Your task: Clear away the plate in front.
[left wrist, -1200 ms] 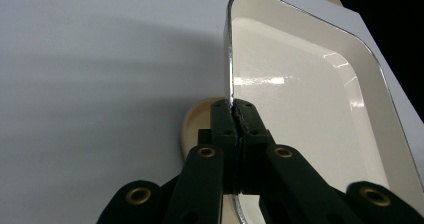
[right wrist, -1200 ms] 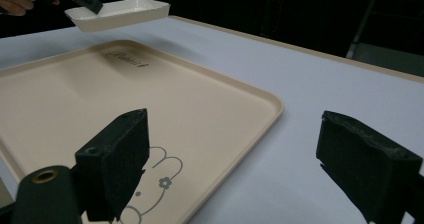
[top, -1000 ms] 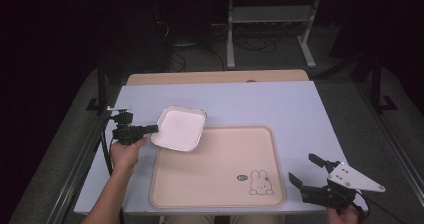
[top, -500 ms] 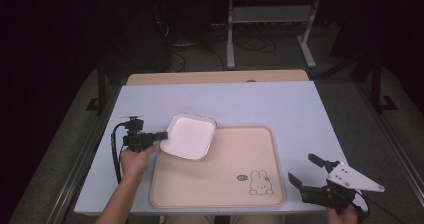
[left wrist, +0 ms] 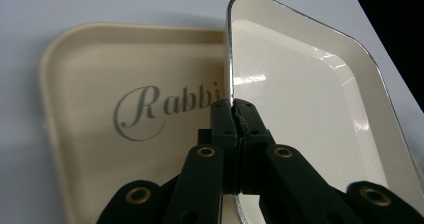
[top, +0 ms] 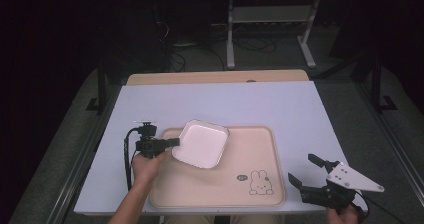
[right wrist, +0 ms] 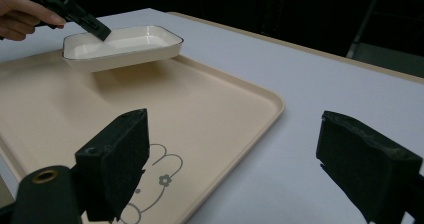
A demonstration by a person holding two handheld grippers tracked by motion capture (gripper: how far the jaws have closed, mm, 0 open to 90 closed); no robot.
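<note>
Left gripper (top: 172,143) level, fingers clamped on dish (top: 202,144) rim above tray (top: 250,194); right gripper (top: 306,170) fingers apart.

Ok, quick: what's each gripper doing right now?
Left gripper: shut on the white dish's rim, over the tray.
Right gripper: open, holding nothing.

Table sheet (top: 250,101): a pale lavender-white cover is lying over the table.
Table edge (top: 215,77): a tan wooden strip is showing beyond the sheet's far side.
Metal stand (top: 270,21): a light grey frame is standing on the dark floor behind the table.
</note>
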